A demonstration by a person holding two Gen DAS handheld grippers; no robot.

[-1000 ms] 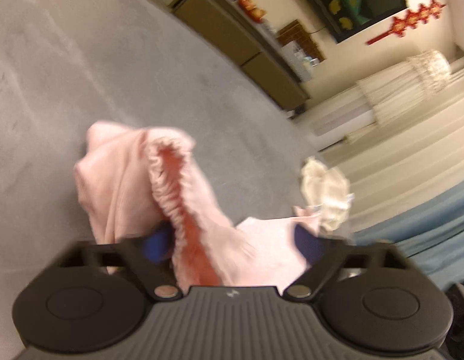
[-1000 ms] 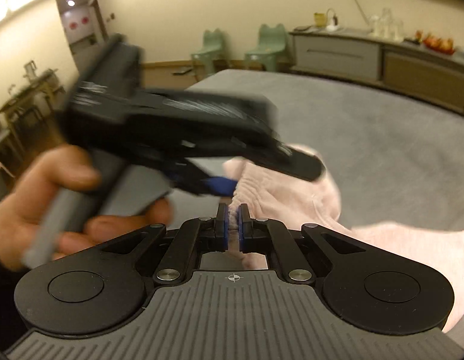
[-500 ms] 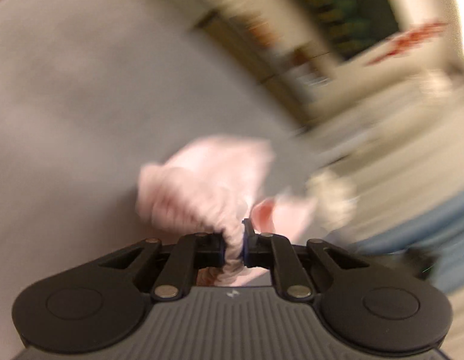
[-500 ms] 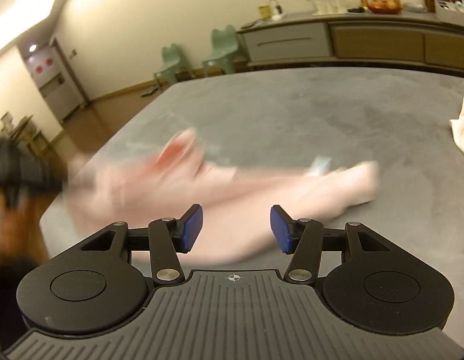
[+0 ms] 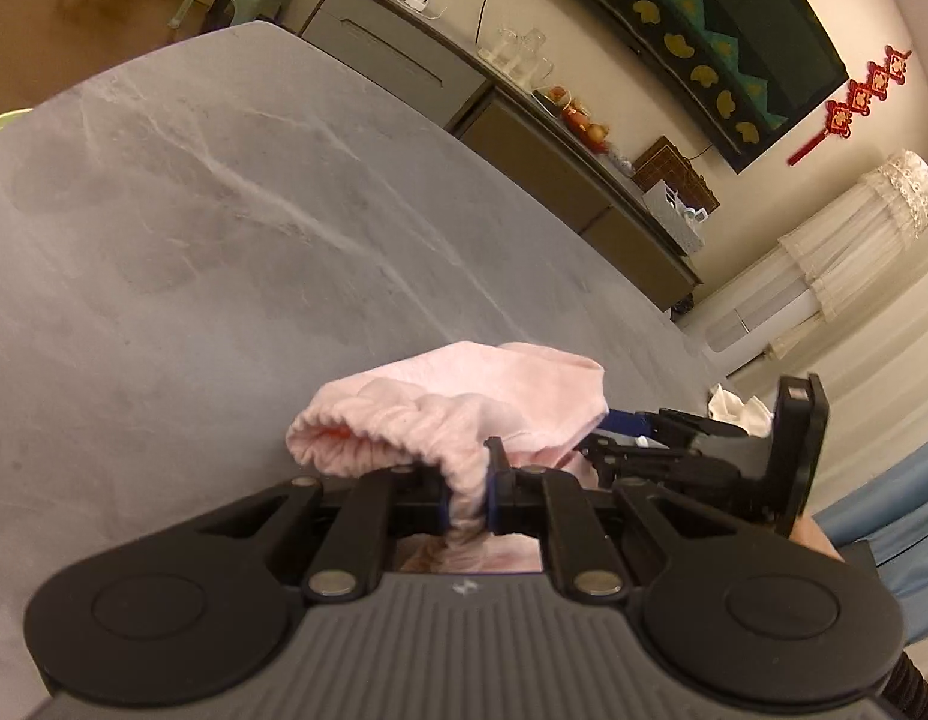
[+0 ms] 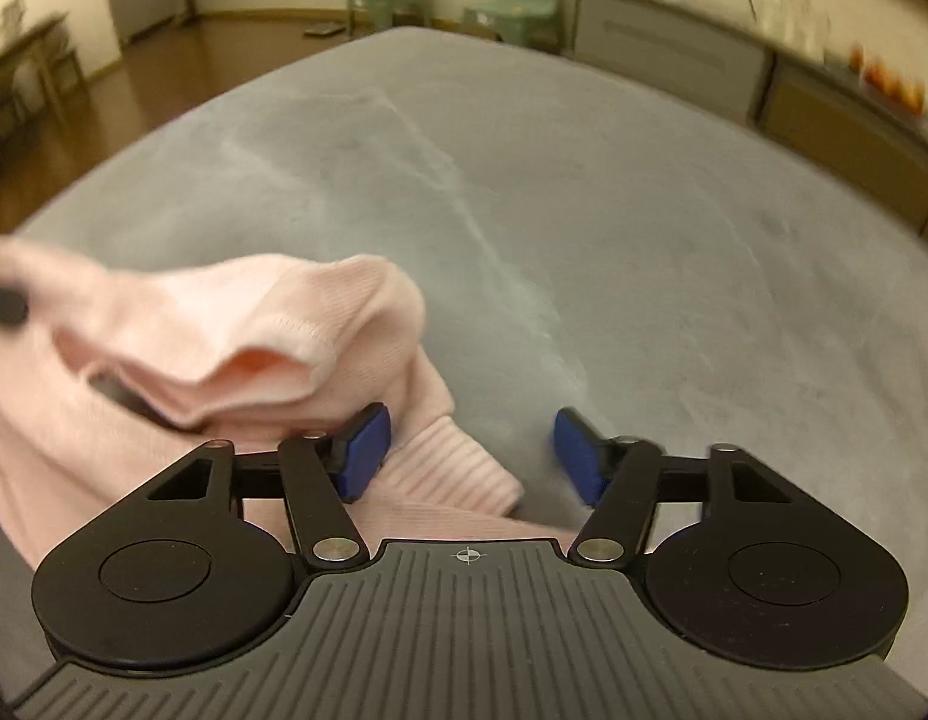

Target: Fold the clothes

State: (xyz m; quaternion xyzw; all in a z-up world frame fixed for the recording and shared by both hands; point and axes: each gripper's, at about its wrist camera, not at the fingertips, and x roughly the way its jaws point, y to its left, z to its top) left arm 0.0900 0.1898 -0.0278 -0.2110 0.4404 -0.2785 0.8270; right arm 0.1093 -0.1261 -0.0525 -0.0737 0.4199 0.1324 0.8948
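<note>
Released by the closing right claw (image 6: 469, 456), pink garment (image 5: 464, 420) bunches in the clamped left claw (image 5: 466, 495).

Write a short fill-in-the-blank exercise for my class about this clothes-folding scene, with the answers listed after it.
1. The garment being folded is ____ in colour.
2. The left gripper is shut on the garment's gathered ____.
3. A ribbed ____ lies between the right gripper's spread fingers.
4. The garment rests on a ____ surface.

Answers: pink; waistband; cuff; grey
</note>
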